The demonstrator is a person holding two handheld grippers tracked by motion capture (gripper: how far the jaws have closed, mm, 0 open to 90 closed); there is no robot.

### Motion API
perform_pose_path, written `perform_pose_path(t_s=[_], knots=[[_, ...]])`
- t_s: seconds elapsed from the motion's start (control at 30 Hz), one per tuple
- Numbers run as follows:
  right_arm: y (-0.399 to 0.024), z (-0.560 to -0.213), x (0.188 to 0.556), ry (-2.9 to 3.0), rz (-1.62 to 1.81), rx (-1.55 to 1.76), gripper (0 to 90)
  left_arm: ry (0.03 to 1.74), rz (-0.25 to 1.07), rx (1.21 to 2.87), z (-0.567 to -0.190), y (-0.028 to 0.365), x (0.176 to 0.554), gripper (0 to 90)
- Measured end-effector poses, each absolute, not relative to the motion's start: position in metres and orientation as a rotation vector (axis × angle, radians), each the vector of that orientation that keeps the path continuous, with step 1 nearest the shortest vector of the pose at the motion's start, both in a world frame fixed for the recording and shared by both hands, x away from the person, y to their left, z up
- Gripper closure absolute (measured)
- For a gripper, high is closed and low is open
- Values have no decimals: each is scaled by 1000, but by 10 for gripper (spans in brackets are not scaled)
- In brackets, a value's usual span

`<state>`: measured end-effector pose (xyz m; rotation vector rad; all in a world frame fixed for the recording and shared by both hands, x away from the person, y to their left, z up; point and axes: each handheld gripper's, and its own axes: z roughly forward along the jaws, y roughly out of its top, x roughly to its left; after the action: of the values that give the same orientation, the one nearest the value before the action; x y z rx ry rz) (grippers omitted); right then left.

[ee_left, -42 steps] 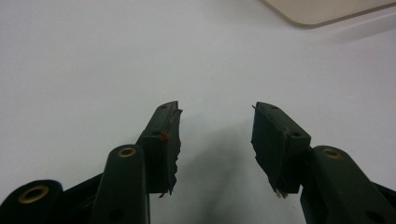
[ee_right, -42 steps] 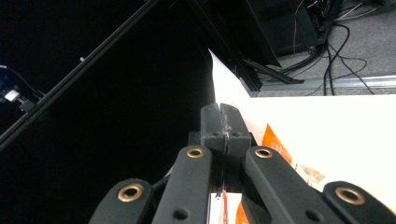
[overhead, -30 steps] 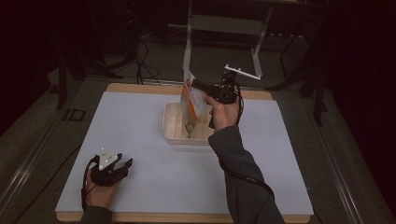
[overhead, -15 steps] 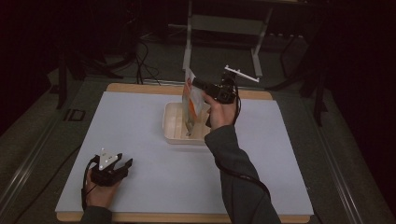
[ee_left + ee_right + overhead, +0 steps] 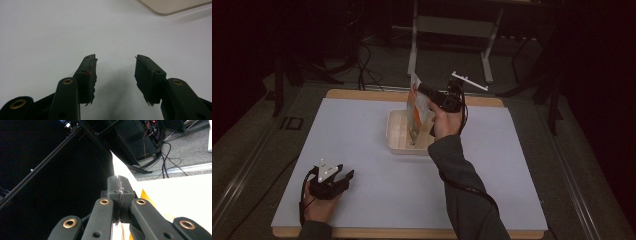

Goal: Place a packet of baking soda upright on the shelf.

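Little has moved since a second ago: right gripper (image 5: 424,93) still holds the pouch (image 5: 416,107) upright over the cream tray (image 5: 394,136), the hand maybe a touch nearer; left gripper (image 5: 343,177) rests on the table (image 5: 362,125), jaws apart and empty. Pouch looks light, thin, floppy and probably slick, so its flat top edge is the best grip. Right jaws are clamped together on that edge (image 5: 117,170), pouch hanging below with its bottom seemingly in the tray, hard to confirm.
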<state>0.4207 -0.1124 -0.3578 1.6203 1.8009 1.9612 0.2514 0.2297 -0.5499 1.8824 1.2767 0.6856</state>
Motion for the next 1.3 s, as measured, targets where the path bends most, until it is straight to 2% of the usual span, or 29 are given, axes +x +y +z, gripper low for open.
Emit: perform_pose_path(t_s=[1.3], knots=[[-92, -405, 428, 1813, 1842, 1711, 900, 1272, 683, 1886, -550, 230, 251, 513]])
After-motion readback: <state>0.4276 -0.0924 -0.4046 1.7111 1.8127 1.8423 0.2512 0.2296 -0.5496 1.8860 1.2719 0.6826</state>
